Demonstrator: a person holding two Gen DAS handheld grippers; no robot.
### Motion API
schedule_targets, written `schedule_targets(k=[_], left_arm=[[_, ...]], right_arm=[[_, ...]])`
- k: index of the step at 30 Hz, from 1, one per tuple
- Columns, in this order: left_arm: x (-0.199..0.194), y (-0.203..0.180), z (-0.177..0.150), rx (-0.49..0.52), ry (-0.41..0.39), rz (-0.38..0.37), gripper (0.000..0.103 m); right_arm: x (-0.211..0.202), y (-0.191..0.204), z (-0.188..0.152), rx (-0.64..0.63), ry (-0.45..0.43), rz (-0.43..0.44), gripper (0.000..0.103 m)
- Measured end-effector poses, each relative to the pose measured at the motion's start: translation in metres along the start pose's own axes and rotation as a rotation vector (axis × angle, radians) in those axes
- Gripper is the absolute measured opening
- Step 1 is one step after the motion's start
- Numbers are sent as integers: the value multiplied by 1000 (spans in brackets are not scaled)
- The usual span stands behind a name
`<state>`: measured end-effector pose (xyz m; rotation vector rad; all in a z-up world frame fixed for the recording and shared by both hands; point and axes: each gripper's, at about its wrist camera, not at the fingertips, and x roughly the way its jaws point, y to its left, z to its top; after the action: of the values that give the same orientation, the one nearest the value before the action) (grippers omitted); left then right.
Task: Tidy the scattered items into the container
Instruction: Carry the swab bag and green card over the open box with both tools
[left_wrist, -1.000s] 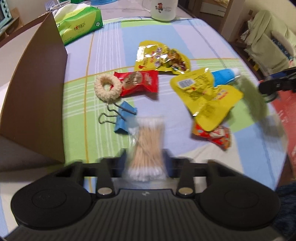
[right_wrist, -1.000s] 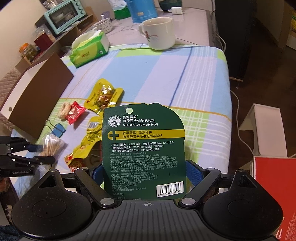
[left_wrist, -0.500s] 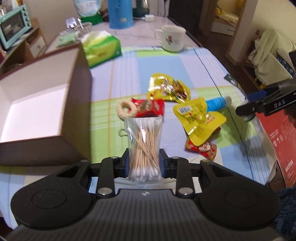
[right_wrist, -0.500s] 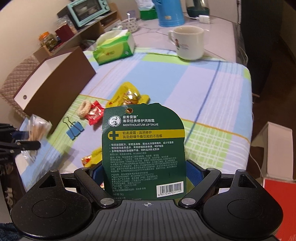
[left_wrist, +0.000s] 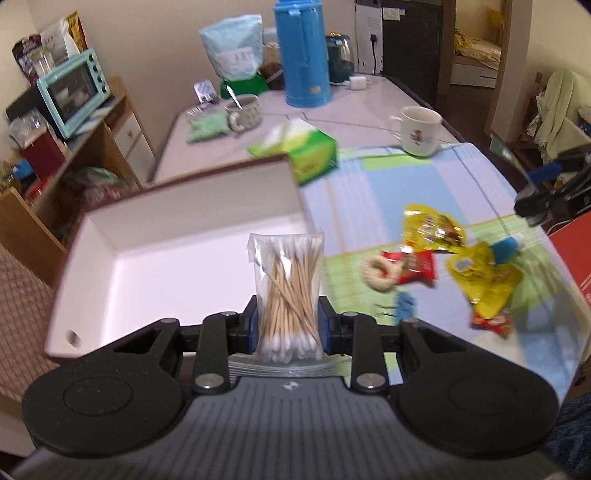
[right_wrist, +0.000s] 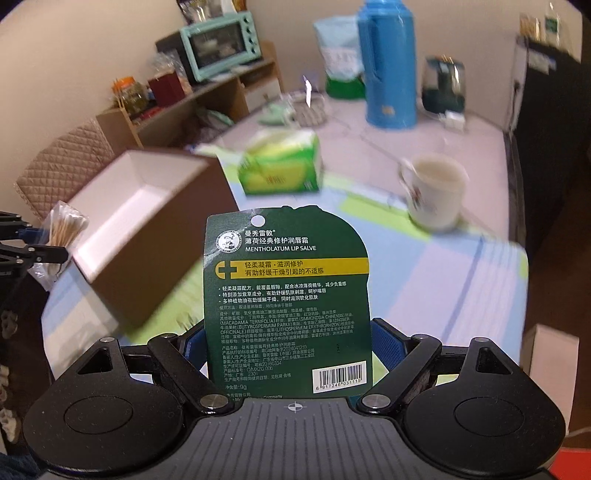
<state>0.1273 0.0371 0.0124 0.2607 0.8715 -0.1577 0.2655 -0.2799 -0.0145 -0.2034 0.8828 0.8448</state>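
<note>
Both hands were loaded at once. The left gripper (left_wrist: 286, 325) had its two fingers pressed in on a clear bag of cotton swabs (left_wrist: 287, 291), holding it upright by its lower half, swab heads down. The right gripper (right_wrist: 291, 343) was clamped on a green lip salve card (right_wrist: 286, 295), which stood tall between its blue pads and blocked much of that view.

The brown box (left_wrist: 177, 266), white inside and bare as far as I could see, sat at the left of the checked tablecloth (left_wrist: 424, 192). From the left wrist view the swab bag lined up over the box's near right corner, so I judged the step in hand to be carrying the swabs to the drop. Whether the bag was truly above the opening or just short of the wall, I could not tell.

Still lying on the cloth to the right of the box were a yellow snack packet (left_wrist: 432, 229), a red packet (left_wrist: 413, 264), a pale ring (left_wrist: 380, 273), a blue binder clip (left_wrist: 404, 304) and more, all blurred.

The next move, as I saw it, called for getting the bag clear past the wall, then parting the fingers. The card would follow.
</note>
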Motion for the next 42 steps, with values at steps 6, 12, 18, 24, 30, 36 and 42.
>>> schedule_targets(k=[6,12,18,24,30,36,42], left_arm=[[2,63,11,48,-22,28,26],[15,109,13,80,-19,20,26],[25,141,12,118,-1,-6,26],[47,162,15,238,61,-11,26],[83,169,16,349,119,-37,26],[121,168,13,440,159,-86,26],[154,168,9,467,194,-125,27]], right_arm=[[20,69,49,-53,-55,52,86],[61,134,88,-95,-48,107,86],[101,172,111,-128,15,136,86],[134,198,127,-212,104,148,86],[175,205,133,-261,196,143,86],[223,199,137,-262,278,120,86],[256,189,130,-251,334,106,86]])
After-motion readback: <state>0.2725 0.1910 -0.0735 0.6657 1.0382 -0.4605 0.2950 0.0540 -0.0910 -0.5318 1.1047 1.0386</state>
